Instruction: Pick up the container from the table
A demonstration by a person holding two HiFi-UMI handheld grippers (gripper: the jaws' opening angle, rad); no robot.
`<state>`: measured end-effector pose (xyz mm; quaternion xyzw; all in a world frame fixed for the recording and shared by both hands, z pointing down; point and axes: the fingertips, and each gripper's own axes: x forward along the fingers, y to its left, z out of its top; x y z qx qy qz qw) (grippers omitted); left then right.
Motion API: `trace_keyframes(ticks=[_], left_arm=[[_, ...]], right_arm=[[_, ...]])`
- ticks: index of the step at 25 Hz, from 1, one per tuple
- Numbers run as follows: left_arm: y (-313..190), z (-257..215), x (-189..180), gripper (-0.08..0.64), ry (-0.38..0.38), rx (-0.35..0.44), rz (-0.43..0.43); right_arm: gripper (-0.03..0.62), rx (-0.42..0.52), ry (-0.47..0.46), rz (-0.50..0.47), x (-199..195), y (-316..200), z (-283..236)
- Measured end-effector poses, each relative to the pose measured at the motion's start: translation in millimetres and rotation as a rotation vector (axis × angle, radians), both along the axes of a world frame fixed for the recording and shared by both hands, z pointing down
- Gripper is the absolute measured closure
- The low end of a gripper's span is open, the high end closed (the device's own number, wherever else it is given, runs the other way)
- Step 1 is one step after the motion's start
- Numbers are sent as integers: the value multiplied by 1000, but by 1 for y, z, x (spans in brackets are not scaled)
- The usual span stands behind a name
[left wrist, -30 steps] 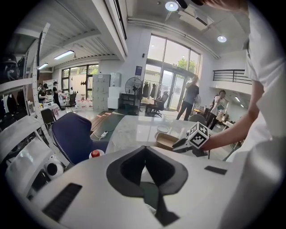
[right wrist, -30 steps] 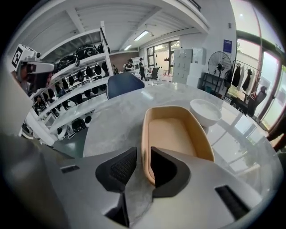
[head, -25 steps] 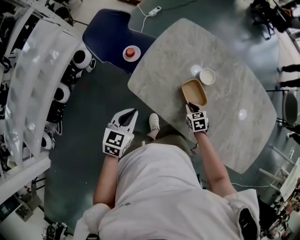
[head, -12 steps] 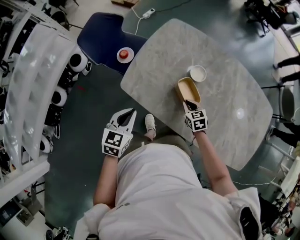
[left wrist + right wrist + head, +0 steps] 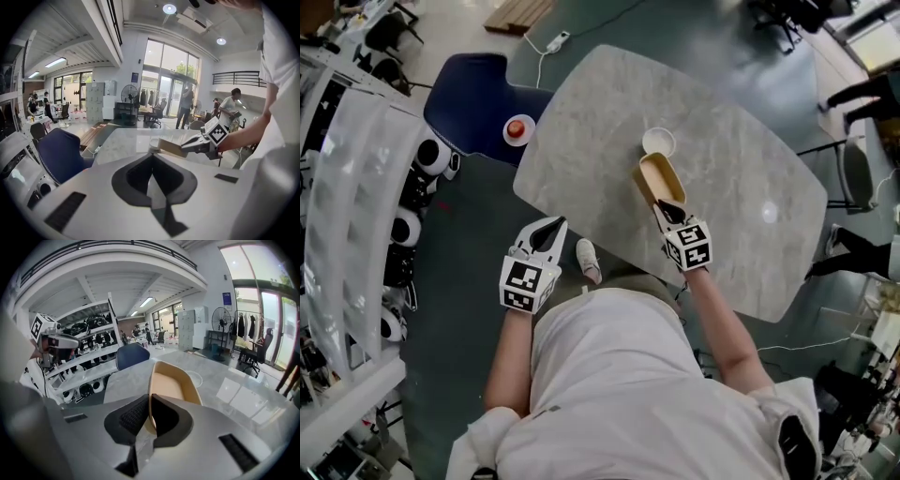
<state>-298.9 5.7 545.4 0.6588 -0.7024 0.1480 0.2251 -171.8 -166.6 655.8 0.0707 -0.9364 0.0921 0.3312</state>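
Note:
A tan oval container (image 5: 659,180) hangs tilted just above the marble table (image 5: 581,141), held by its near rim. My right gripper (image 5: 672,214) is shut on that rim, one pad inside the wall and one outside. The right gripper view has the container (image 5: 173,380) reaching forward from the right gripper (image 5: 149,401). My left gripper (image 5: 546,234) hangs over the floor beside the table's near edge, shut and empty. The left gripper view looks past the left gripper (image 5: 152,161) at the container (image 5: 169,146) in the right gripper (image 5: 199,142).
A white round dish (image 5: 657,141) lies on the table just beyond the container. A dark blue chair (image 5: 473,89) stands at the table's far left, with a red thing on a white plate (image 5: 517,128) by it. White shelving (image 5: 347,187) runs along the left.
My right gripper has risen with the container, which has left the table top and tilted. The left gripper has drifted slightly. The head view has swung, so the table sits further left.

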Motion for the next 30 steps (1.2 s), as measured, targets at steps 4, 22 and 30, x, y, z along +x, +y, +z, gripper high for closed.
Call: trace_keyframes(ticks=[4,22,30], left_arm=[[-21,-6,17,557,-2,19,56],[-123,-48,85,557,3,153,272],[-157,-76,115,557,3,230,386]], right_arm=[[561,15,-55,46,20,-10,-32],[561,134,-253,257,124,-39,-150],[561,209,-311,376,176,-44,-182]])
